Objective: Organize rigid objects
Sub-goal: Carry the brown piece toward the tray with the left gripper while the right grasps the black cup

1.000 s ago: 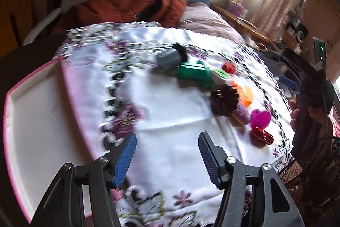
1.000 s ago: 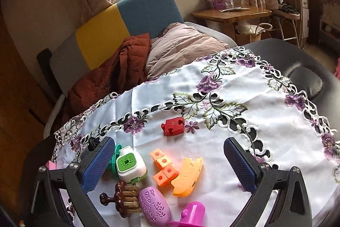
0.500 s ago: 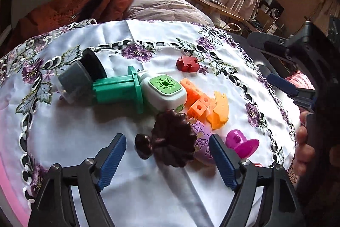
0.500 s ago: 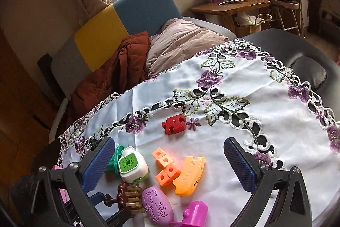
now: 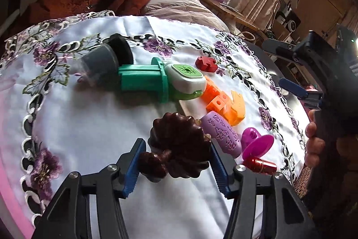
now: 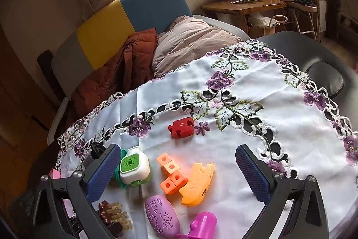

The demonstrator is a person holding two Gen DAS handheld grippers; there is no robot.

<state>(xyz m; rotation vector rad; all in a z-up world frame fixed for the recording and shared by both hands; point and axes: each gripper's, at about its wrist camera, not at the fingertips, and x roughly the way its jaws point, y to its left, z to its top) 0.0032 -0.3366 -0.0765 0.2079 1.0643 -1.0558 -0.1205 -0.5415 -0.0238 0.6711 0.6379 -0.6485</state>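
A dark brown hair claw clip (image 5: pixel 179 138) sits between the blue pads of my left gripper (image 5: pixel 176 146), whose jaws are closing, and both pads touch it. Beyond it on the white embroidered cloth (image 5: pixel 89 122) lie a grey and black cylinder (image 5: pixel 105 62), a green piece (image 5: pixel 143 82), a white and green device (image 5: pixel 185 77), orange cubes (image 5: pixel 214 95) and a purple oval (image 5: pixel 221 133). My right gripper (image 6: pixel 178 150) hovers open over the orange cubes (image 6: pixel 172 174), holding nothing. The clip (image 6: pixel 111 214) shows at that view's lower left.
A red puzzle piece (image 6: pixel 181 127) lies apart, farther back. A magenta piece (image 5: pixel 257 142) and a red metallic item (image 5: pixel 259 165) sit near the cloth's right edge. A pink-rimmed tray (image 5: pixel 9 183) borders the left. A sofa with jackets (image 6: pixel 134 64) stands behind.
My left gripper swung right from beside the tray and came down over the brown clip, then its jaws narrowed around it. The right gripper stayed put.
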